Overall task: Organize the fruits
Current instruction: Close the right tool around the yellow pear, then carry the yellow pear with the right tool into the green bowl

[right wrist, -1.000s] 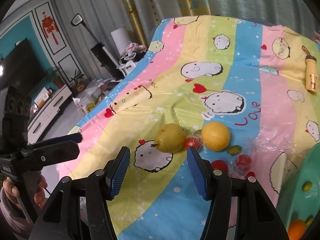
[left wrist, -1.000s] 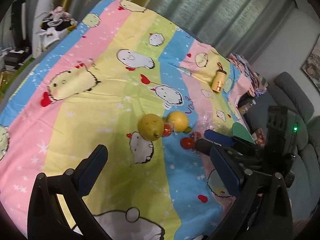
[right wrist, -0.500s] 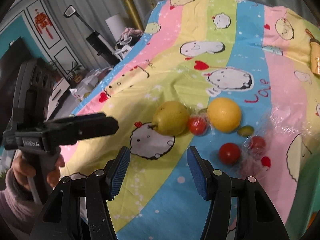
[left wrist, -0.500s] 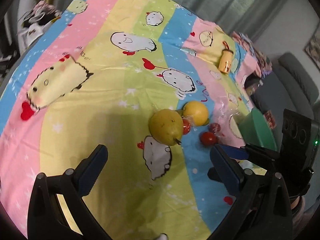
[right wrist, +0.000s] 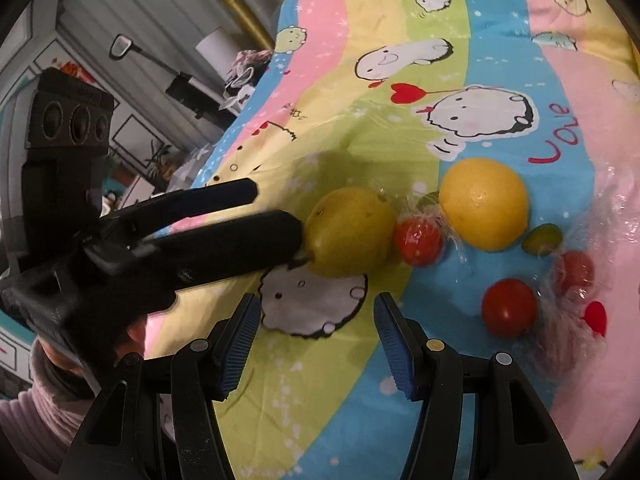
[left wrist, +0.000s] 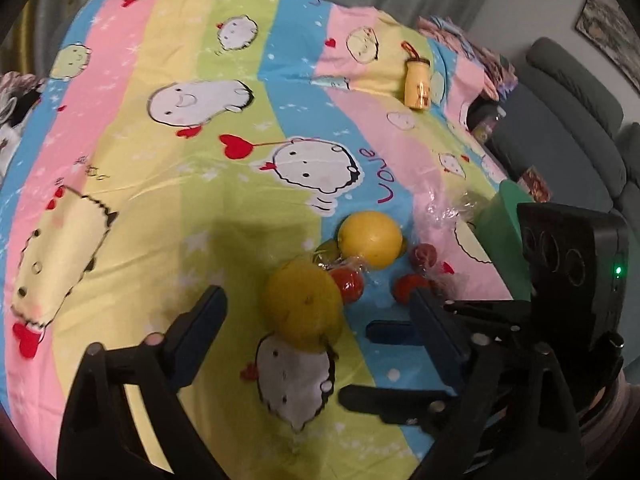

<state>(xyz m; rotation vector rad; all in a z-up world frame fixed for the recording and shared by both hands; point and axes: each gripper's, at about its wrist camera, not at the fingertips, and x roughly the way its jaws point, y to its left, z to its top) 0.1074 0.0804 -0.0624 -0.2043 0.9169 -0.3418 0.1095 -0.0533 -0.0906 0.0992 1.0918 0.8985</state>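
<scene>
Pear (left wrist: 305, 307) just ahead of left hand-held gripper (left wrist: 320, 320), untouched.

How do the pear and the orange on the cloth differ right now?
The pear is yellow-green and tapers to a stem end; the orange is rounder and a warmer yellow-orange. The pear lies on the green stripe, the orange on the blue one. The left gripper, jaws just closing but not yet pressing, brackets the pear; nothing is at the orange. Both lie on the striped cloth, each beside the same wrapped tomato.
</scene>
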